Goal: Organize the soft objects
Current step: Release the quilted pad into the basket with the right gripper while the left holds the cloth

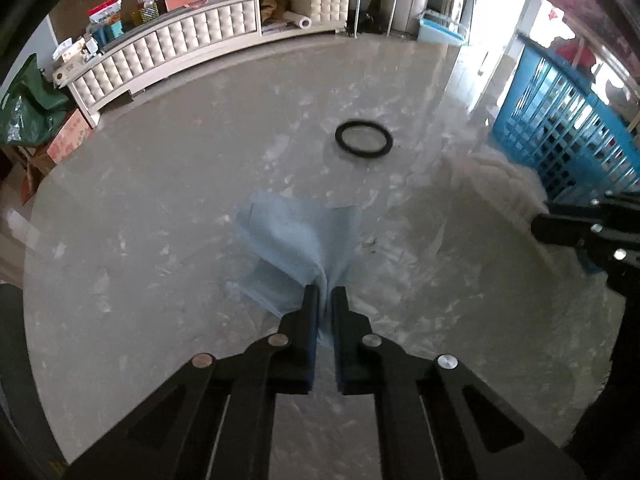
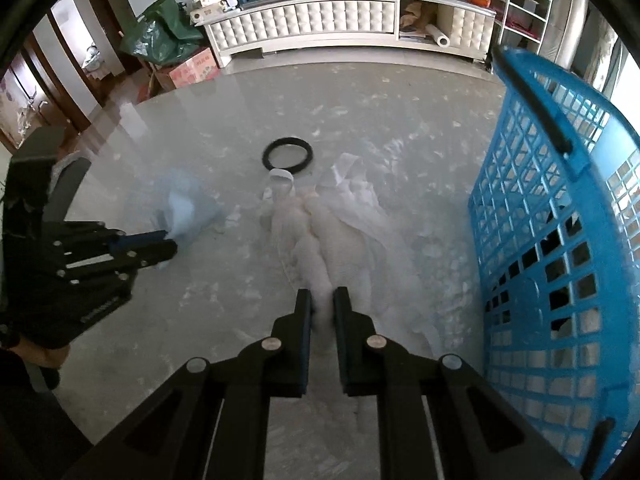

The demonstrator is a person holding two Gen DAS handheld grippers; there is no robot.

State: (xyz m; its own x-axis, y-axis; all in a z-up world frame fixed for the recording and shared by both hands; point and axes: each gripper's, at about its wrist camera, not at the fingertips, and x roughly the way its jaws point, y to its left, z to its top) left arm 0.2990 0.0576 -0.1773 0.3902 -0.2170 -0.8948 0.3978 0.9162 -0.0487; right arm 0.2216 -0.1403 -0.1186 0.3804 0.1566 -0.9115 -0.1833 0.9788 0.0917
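My left gripper is shut on a light blue cloth and holds it bunched just above the grey marble table; in the right wrist view the left gripper and the blue cloth show at the left. My right gripper is shut on a white fluffy garment that trails forward over the table. In the left wrist view the right gripper shows at the right edge with the white garment. A blue plastic laundry basket stands right of it.
A black ring lies on the table beyond both cloths; it also shows in the right wrist view. The basket stands at the table's right side. A white padded cabinet with clutter lines the far wall.
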